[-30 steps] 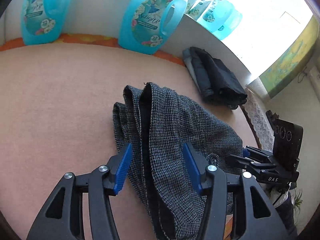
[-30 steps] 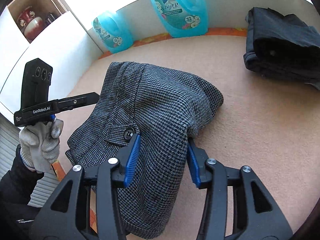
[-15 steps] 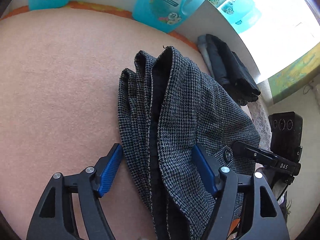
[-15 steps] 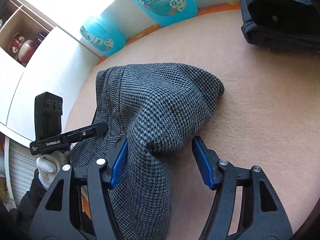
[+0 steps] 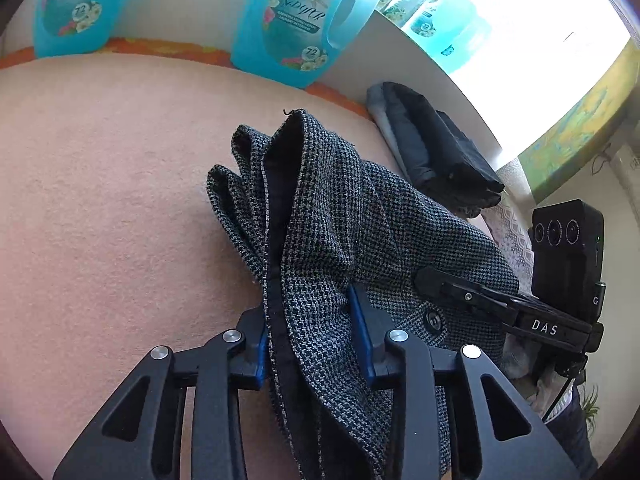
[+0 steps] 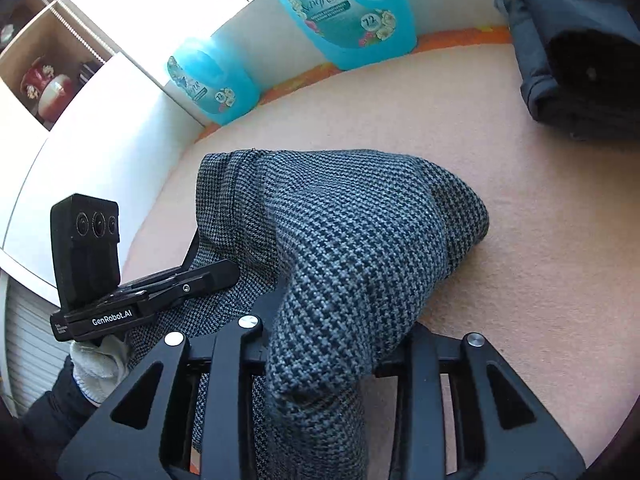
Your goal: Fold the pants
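Observation:
The grey houndstooth pants (image 5: 344, 216) lie bunched and folded on the pink carpeted surface (image 5: 100, 200). My left gripper (image 5: 312, 320) is shut on the folded edge with the dark lining, near the button. My right gripper (image 6: 336, 344) is shut on a thick fold of the same pants (image 6: 360, 240), which hides its fingertips. The right gripper also shows in the left wrist view (image 5: 500, 304), resting on the pants by the button. The left gripper shows in the right wrist view (image 6: 160, 292) at the pants' left side.
Folded dark pants (image 5: 440, 152) lie at the back right, also in the right wrist view (image 6: 572, 60). Blue detergent bottles (image 5: 304, 20) (image 6: 348, 8) stand along the white back wall. A shelf with jars (image 6: 44, 84) is at the left.
Both grippers went from open around the pants to shut on them. The fabric is now bunched and pulled up between the fingers.

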Tool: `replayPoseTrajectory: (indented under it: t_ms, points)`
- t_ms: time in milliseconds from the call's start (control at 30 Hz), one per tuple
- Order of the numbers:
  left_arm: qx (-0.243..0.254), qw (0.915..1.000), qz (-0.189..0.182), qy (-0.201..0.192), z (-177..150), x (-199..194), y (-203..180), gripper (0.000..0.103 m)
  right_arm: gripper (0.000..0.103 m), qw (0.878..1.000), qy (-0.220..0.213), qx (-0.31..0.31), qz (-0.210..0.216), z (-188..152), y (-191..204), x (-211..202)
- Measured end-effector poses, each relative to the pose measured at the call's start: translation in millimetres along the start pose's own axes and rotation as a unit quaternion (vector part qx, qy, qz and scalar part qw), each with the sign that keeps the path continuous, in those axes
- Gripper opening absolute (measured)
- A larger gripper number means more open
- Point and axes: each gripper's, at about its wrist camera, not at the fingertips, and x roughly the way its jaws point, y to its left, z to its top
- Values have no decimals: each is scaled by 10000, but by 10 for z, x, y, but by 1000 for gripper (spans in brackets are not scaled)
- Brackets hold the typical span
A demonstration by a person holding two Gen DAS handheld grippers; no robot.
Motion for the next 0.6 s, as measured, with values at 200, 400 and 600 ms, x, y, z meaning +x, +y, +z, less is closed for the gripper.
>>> replayPoseTrajectory:
  t_ms: [200,400,600]
  points:
    - [291,9989,-98,-364,-3,-259,-182,27,24,9939,-531,-820,-507,-33,409,-390]
    - [701,9939,-255,-809,59,-543,-504,26,24,9813,-1099,-1359,-808,-10,711,-902]
    - [963,9876,-564,-1101,259,-692,-856,26,23,9701,-1561,-1517,-1078,99,851,-1359]
